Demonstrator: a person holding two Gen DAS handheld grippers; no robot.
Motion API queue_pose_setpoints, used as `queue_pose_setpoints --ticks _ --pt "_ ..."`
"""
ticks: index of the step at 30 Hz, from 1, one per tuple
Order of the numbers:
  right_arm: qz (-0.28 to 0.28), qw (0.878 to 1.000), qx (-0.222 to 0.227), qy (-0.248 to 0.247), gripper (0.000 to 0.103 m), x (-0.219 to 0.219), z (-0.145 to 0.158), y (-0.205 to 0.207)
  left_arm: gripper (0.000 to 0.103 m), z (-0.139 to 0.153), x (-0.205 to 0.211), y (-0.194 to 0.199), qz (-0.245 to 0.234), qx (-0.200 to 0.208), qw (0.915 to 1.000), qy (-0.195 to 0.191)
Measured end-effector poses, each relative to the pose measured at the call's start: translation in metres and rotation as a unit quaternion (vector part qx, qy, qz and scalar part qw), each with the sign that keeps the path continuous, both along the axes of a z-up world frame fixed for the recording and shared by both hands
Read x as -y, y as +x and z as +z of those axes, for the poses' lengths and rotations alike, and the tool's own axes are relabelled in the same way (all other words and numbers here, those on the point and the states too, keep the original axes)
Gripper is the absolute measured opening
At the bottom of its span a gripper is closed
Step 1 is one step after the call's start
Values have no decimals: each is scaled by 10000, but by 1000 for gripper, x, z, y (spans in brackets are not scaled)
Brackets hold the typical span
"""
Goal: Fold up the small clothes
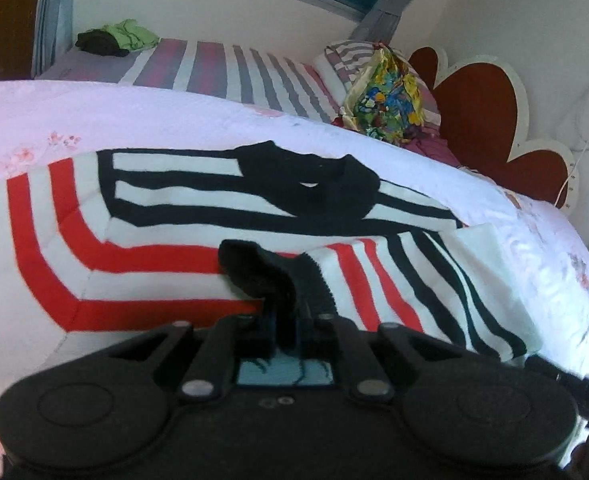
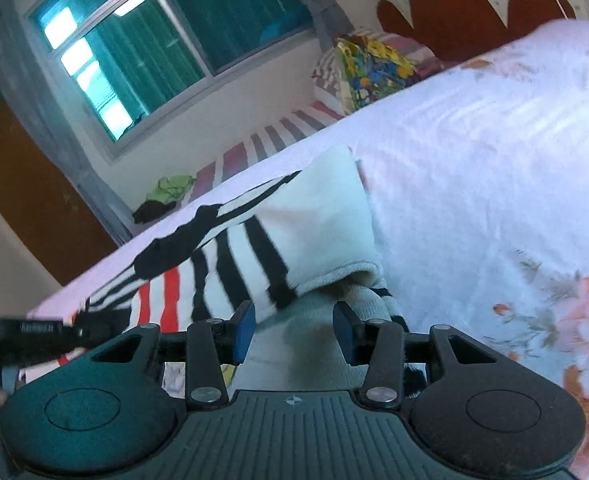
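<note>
Striped sweater [image 1: 222,216] spread flat on a white quilt with pink flowers [image 1: 142,116], black collar [image 1: 314,184] facing the far edge; red and black bands on white cloth. Left gripper [image 1: 290,320] low over the near edge of the sweater, fingers drawn close together and pinching a black knit cuff [image 1: 262,272], which rises in a fold above the fabric beneath.

Right gripper [image 2: 294,332] seen from its own camera with blue pads [image 2: 244,330] set well apart, nothing clamped between them; pale cloth lying in the gap below. Just beyond the pads, a white part of the sweater [image 2: 318,216] with black stripes, its near edge lifted off the quilt [image 2: 494,168]. Body of the left gripper [image 2: 26,340] at the left edge of this view, over the red-striped part.

Beyond the quilt, a bed with a pink, grey and white striped sheet [image 1: 214,64], bearing a green and black heap of clothes [image 1: 118,38] at its far end and a multicoloured bundle [image 1: 386,96] near a striped pillow [image 1: 348,58]. Dark red scalloped headboard [image 1: 482,116] against the wall. Window with teal glass [image 2: 166,48] and grey curtain [image 2: 330,20] above the bed.
</note>
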State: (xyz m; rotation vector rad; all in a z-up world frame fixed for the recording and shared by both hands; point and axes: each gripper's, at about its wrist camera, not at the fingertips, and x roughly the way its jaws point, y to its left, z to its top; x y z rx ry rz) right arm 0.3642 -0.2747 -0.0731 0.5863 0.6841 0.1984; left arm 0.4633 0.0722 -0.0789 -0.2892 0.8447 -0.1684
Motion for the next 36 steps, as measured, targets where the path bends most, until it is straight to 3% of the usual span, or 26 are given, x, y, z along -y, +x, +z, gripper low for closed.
queue_pose_setpoints --ticks 7,12,17,18,19,24,29,33,36 --pt "-667 9862 -372 1471 44 42 -21 14 7 -8 -13 -7 127 -25 9999 -4" --pt "-669 9788 -456 1883 44 55 -25 11 7 -10 -24 -6 228 -52 9997 7" --pt "-862 9599 -542 2610 42 73 -35 7 7 -13 -24 -6 211 -112 9997 62" --pt "-870 9595 -542 2624 17 76 -36 6 7 -12 -23 -6 207 -113 9997 85" --pt "-867 9627 -607 2491 8 79 -33 8 7 -12 -22 -7 192 -110 9997 110" --pt "-672 9774 -593 1913 6 80 -22 8 7 -12 -20 -9 193 -85 9997 158" --pt "-594 9836 -326 1671 6 73 -1 3 7 0 -17 -17 211 76 9996 157" --pt "-463 9879 -731 1291 6 59 -14 15 7 -14 -14 -11 184 -35 9989 437" --pt "-345 9869 -858 1321 6 62 -17 13 11 -16 -7 -11 56 25 9973 731"
